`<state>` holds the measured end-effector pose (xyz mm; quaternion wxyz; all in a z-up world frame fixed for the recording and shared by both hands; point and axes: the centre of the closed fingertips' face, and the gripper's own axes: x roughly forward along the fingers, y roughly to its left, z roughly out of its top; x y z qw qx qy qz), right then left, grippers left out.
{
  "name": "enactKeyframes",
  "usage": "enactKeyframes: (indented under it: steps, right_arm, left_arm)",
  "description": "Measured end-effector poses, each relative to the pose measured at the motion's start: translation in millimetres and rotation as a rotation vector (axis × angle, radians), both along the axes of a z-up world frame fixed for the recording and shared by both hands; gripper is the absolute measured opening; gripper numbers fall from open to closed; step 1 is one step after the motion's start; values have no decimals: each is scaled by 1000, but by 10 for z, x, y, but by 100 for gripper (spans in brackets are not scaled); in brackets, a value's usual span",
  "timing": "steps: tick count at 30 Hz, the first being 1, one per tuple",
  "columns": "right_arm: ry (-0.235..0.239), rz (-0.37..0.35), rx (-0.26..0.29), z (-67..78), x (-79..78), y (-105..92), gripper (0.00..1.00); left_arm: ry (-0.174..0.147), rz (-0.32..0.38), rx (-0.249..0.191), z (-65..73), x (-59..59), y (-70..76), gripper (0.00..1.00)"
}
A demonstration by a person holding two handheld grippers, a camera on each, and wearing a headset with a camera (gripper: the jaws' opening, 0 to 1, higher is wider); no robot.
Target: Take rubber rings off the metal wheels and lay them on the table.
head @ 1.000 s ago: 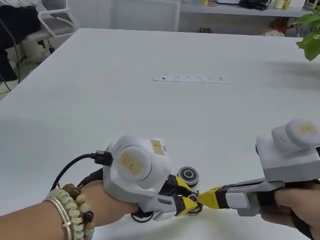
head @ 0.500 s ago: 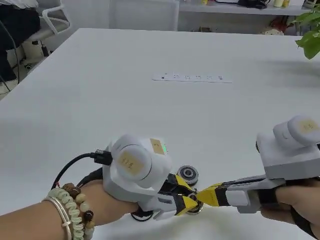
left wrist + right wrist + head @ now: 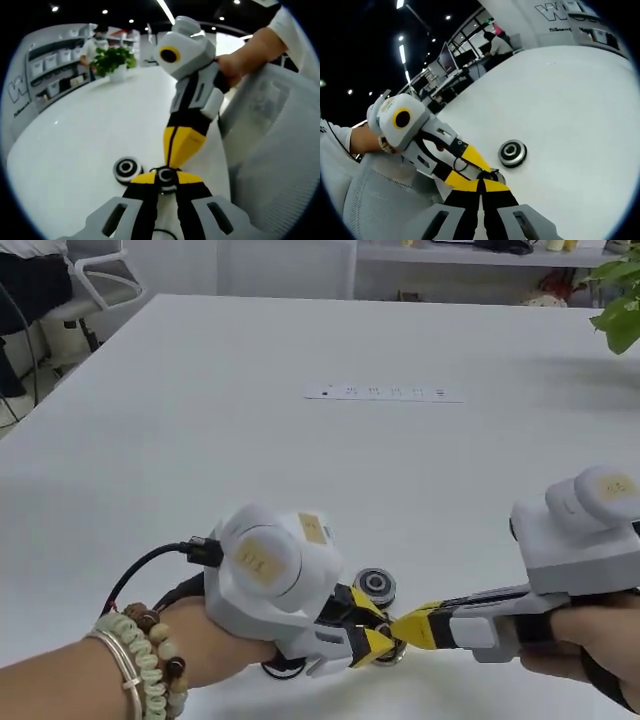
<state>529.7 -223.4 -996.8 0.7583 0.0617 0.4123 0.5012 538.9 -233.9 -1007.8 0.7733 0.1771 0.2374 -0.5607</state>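
A small metal wheel [image 3: 165,175] with a black rubber ring sits clamped between the yellow tips of my left gripper [image 3: 378,642], low at the table's near edge. My right gripper [image 3: 402,628] comes in from the right, tip to tip with the left, and its jaws are pressed together on the ring at the wheel's edge. In the right gripper view its tips [image 3: 481,183] meet that wheel [image 3: 496,176]. A second wheel [image 3: 376,586], its ring still on, lies flat on the white table [image 3: 300,470] just behind both tips.
A white power strip [image 3: 385,394] lies mid-table. A plant [image 3: 620,310] stands at the far right corner, a chair [image 3: 100,280] beyond the far left edge. A dark round object [image 3: 280,670] lies partly hidden under my left gripper.
The right gripper's tip has edged slightly up and away from the left. Both stay joined at the wheel; the loose wheel has not moved.
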Motion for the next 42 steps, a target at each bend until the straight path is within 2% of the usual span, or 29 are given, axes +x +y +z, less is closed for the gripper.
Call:
enactKeyframes:
  steps: [2,5,9,12,15,19,22,26,30,34,38,39,42]
  right_arm:
    - [-1,4,25,42,3,21,0]
    - [-21,9,-8,7,12,7,0]
    - [-22,16,-57,-88,3,-55,0]
    - [-19,9,-67,-104,9,-70,0]
    - [-14,2,-74,-119,22,-84,0]
    - [-10,-2,-77,-135,36,-99,0]
    - [-2,-12,-74,-135,44,-100,0]
    - [-3,-23,-70,-118,64,-115,0]
    - [-11,-42,-55,-75,113,-155,0]
    - [-11,-55,-49,-58,127,-163,0]
    - [-16,-65,-40,-22,136,-156,0]
    - [-17,-66,-38,-16,135,-154,0]
    - [-20,-68,-33,6,136,-148,0]
  left_arm:
    - [0,0,-1,0,-1,-1,13]
    - [2,1,-1,0,-2,-2,14]
    - [10,7,-3,0,2,-8,14]
    - [29,12,14,5,5,-14,14]
    - [30,2,30,11,-11,-16,15]
    - [43,-20,15,43,-39,-10,17]
    - [46,-21,-6,126,-35,0,17]
    - [59,-14,-29,256,-30,35,25]
    - [37,-10,-41,403,-13,104,32]
    - [74,11,-62,573,14,190,46]
    - [24,23,-55,756,55,308,60]
    - [22,23,-57,796,49,334,62]
    - [-23,35,-68,963,51,455,66]
